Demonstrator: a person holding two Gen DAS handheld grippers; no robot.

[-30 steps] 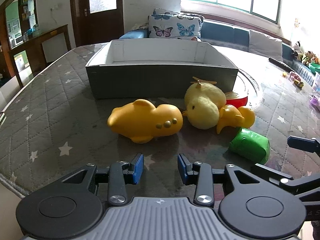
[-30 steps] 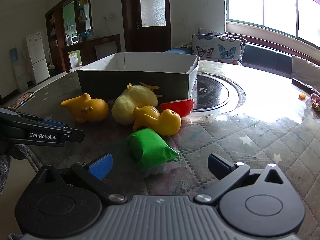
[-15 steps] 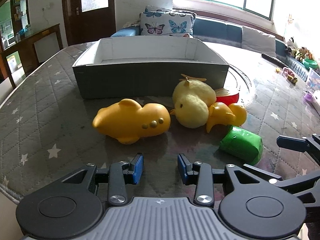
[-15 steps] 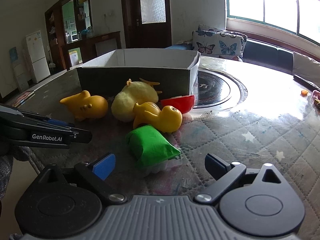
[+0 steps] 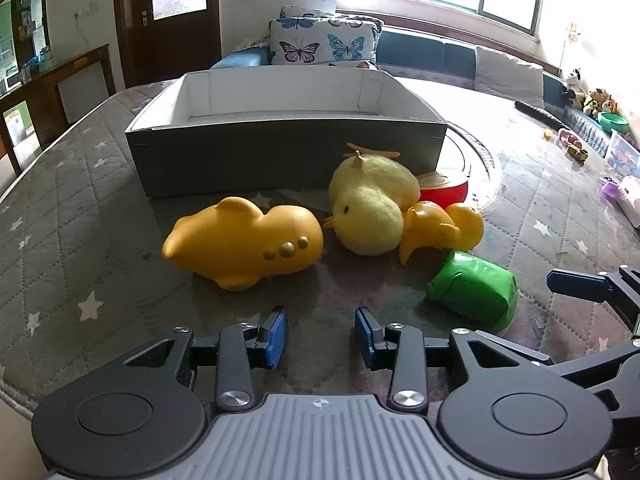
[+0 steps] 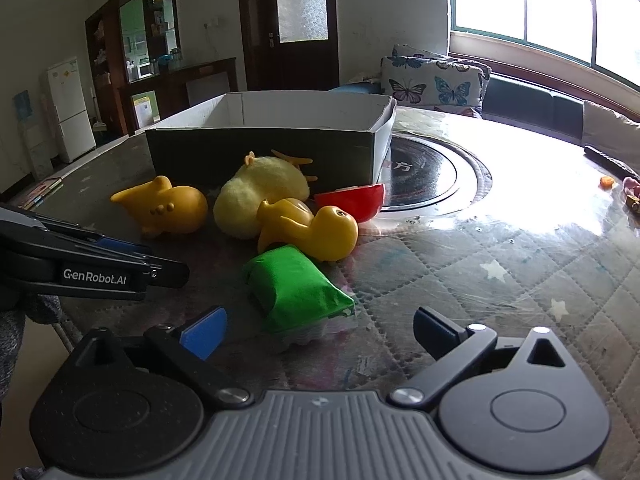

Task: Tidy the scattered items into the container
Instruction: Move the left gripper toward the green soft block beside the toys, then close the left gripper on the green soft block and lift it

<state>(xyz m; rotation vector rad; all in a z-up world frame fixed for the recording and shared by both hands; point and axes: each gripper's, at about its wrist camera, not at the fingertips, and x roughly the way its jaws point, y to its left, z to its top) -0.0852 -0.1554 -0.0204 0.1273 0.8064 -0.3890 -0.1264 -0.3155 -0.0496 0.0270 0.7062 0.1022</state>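
Note:
A grey open box (image 5: 280,148) with a white inside stands on the table; it also shows in the right wrist view (image 6: 264,148). In front of it lie an orange whale-shaped toy (image 5: 244,246) (image 6: 166,210), a yellow plush chick (image 5: 370,210) (image 6: 260,194), an orange rubber duck (image 5: 444,228) (image 6: 316,232), a red bowl (image 5: 444,190) (image 6: 354,200) and a green packet (image 5: 472,290) (image 6: 296,292). My left gripper (image 5: 321,336) is partly open and empty, short of the whale toy. My right gripper (image 6: 320,330) is wide open, with the near end of the green packet between its jaws.
The quilted grey table cover (image 5: 60,240) has a round dark turntable (image 6: 432,172) right of the box. Small toys (image 5: 572,148) and a black remote (image 5: 538,112) lie at the far right. The table's near edge is close below my left gripper.
Both grippers have moved forward a little toward the toys. The green packet now sits nearer between my right jaws. Nothing was grasped.

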